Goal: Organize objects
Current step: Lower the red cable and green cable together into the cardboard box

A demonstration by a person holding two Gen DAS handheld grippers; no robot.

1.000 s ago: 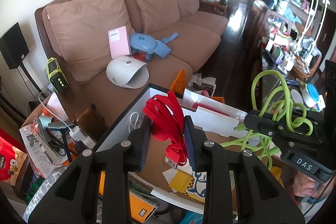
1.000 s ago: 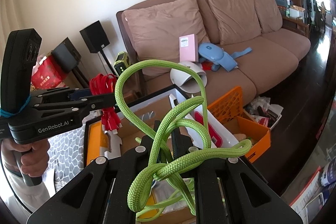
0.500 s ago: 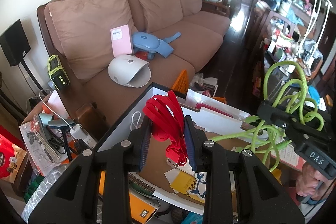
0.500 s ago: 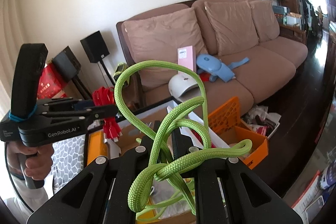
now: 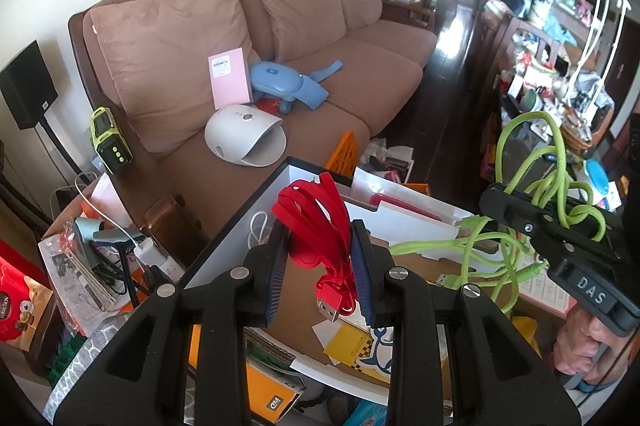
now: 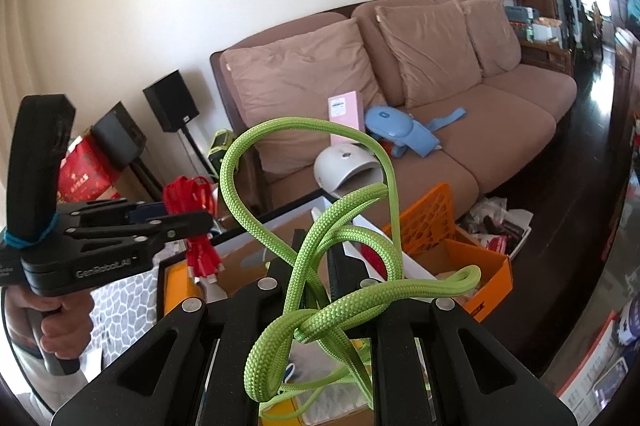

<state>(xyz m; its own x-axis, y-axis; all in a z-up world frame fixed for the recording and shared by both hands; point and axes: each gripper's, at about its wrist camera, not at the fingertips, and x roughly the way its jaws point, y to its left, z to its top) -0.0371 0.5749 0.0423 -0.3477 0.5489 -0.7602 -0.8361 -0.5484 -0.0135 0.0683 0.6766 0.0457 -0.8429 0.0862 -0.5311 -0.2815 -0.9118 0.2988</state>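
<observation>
Cables are both in the air, neither stowed yet. Red flat USB cable [image 5: 320, 222], coiled into a bundle, is clamped between the pads of the left gripper [image 5: 320, 268], plug end dangling below, above the open white box [image 5: 224, 254]. Green braided cable [image 6: 320, 266] is a loose tangle of loops pinched in the right gripper [image 6: 316, 268], jaws nearly shut on it; long strands trail down into the box area. Both grippers hover side by side over the box, near each other but not touching. Box already holds papers, a yellow card and a white cord at the wall. Orange crate [image 6: 452, 226] beside it, sofa [image 5: 360, 66] behind with unrelated clutter. Judgement: pickup done for 2 cables, placement left; green one probably needs coiling first, or its loops will spill over the rim. Surroundings remain messy.
</observation>
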